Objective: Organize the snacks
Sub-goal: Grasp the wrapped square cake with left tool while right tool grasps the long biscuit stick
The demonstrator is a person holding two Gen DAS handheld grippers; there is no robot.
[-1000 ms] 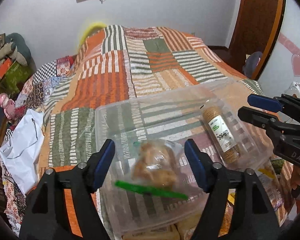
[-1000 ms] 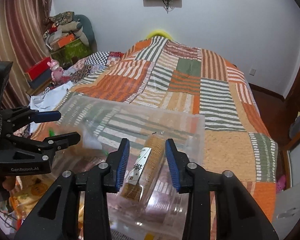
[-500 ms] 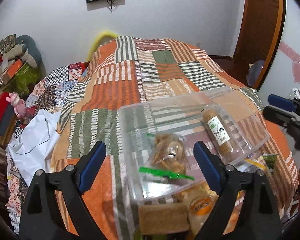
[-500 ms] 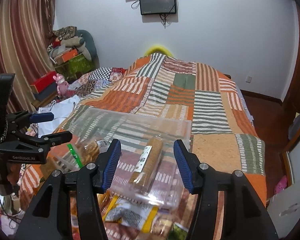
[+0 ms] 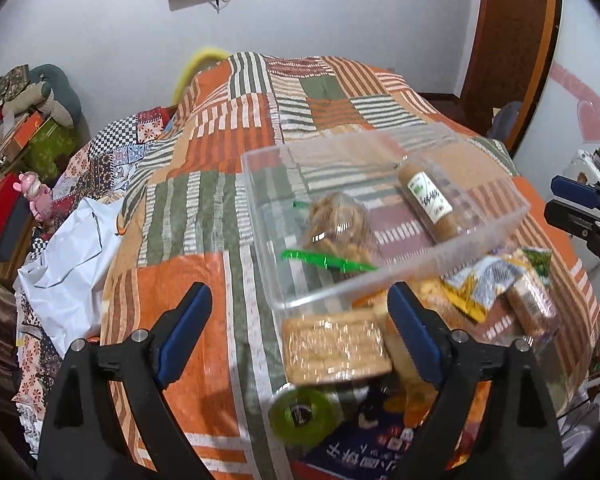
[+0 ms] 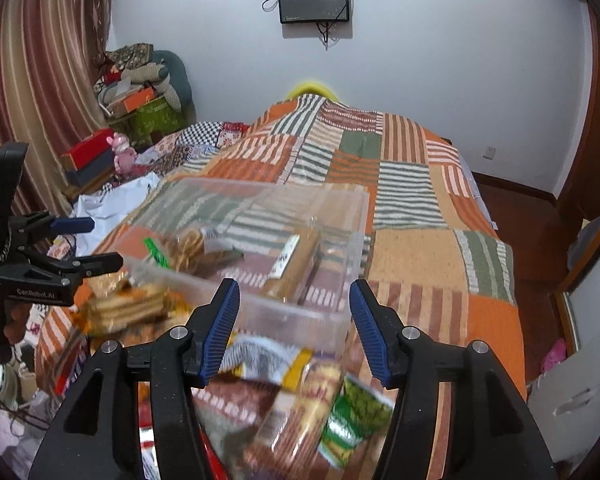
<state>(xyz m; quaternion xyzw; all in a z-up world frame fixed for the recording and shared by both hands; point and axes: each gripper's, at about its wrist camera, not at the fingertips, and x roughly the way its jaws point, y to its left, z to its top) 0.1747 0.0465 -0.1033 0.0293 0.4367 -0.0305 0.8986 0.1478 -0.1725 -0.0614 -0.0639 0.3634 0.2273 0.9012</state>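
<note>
Both jaws are seen spread wide and empty: the left hand-held gripper (image 5: 296, 332) and the right hand-held gripper (image 6: 294, 330). Just ahead of each, a clear plastic bin (image 5: 476, 236) lies on the bed (image 5: 188, 240), holding a bagged snack (image 5: 336, 228) and a cracker roll (image 5: 428, 200). Loose snack packets (image 6: 300, 400) are piled below the right hand-held gripper, beside the bin's near wall.

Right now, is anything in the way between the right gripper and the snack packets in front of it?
Nothing visible is. The right gripper is open above the loose snack packets, with only air between. The clear box sits just beyond them.
</note>
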